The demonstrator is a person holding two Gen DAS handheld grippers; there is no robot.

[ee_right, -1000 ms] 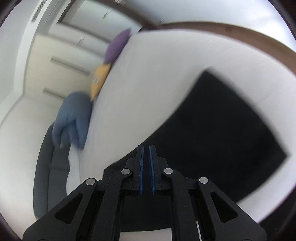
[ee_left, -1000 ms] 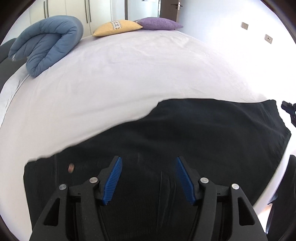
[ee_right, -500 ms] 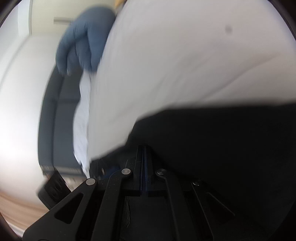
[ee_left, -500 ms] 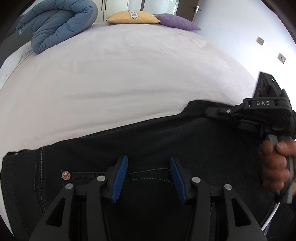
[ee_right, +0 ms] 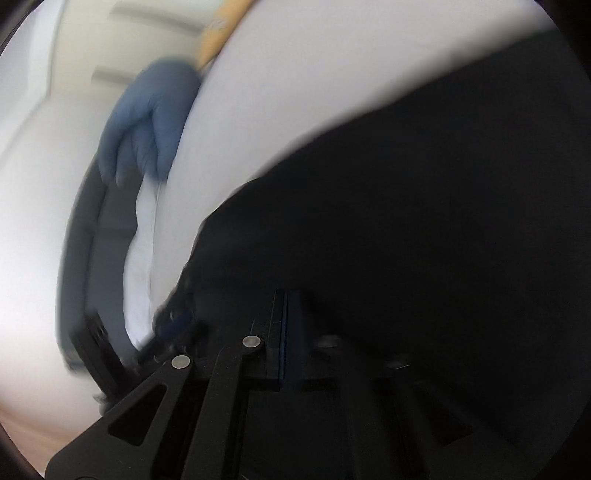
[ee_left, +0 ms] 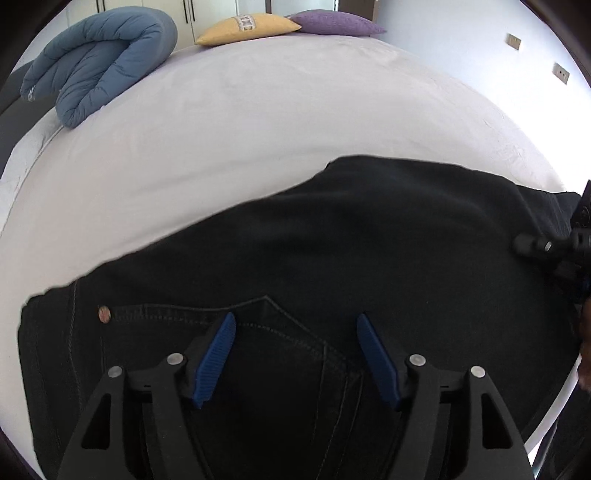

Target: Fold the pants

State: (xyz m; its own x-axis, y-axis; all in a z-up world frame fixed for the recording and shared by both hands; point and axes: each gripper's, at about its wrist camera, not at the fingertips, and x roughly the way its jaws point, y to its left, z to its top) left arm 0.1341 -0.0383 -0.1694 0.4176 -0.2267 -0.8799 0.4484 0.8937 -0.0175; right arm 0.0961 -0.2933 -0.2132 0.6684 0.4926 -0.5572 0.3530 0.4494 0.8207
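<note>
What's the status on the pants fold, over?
Left gripper jaws open, just widened, hovering over the black pants near the pocket seam. Right gripper jaws shut, low at the pants' edge. Pants flat on the bed; nothing in the way.

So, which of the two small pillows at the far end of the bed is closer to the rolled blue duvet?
The yellow pillow. It lies between the blue duvet and the purple pillow, which is further right.

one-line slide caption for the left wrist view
Open left hand-held gripper poised above black pants on a white bed.
</note>
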